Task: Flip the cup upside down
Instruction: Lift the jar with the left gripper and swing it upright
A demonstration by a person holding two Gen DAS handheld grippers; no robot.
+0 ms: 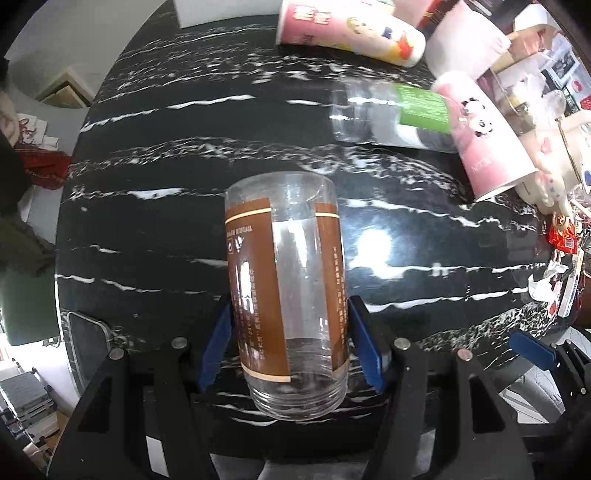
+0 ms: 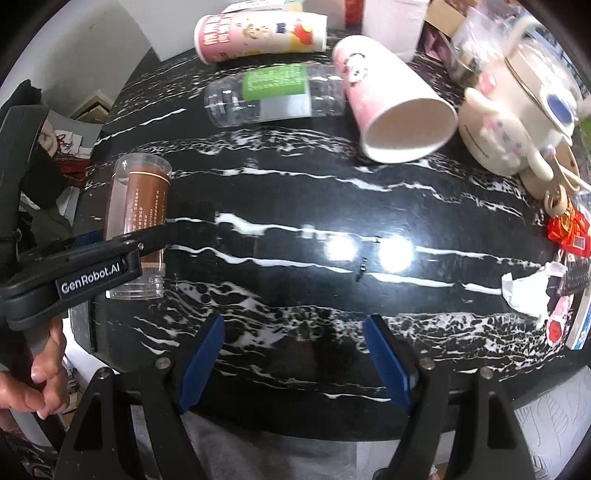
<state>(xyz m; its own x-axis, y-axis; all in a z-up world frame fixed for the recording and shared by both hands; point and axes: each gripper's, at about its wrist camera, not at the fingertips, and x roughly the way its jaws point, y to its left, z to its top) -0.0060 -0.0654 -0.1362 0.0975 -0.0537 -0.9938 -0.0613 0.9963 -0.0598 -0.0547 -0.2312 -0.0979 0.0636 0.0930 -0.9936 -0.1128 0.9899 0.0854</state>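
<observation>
A clear plastic cup with a brown label (image 1: pixel 288 291) stands on the black marble table (image 1: pixel 166 221), threaded mouth down and closed base up. My left gripper (image 1: pixel 290 339) has its blue pads against both sides of the cup near its lower part. The cup also shows in the right wrist view (image 2: pixel 138 225) at the far left, with the left gripper's black finger (image 2: pixel 92 266) across it. My right gripper (image 2: pixel 293 362) is open and empty above the table's near edge.
At the back lie a pink cartoon paper cup (image 2: pixel 258 35), a clear bottle with a green label (image 2: pixel 273 94) and a pink panda paper cup (image 2: pixel 395 110) on their sides. A cream mug (image 2: pixel 517 122), wrappers (image 2: pixel 569 232) and crumpled paper (image 2: pixel 528 291) crowd the right side.
</observation>
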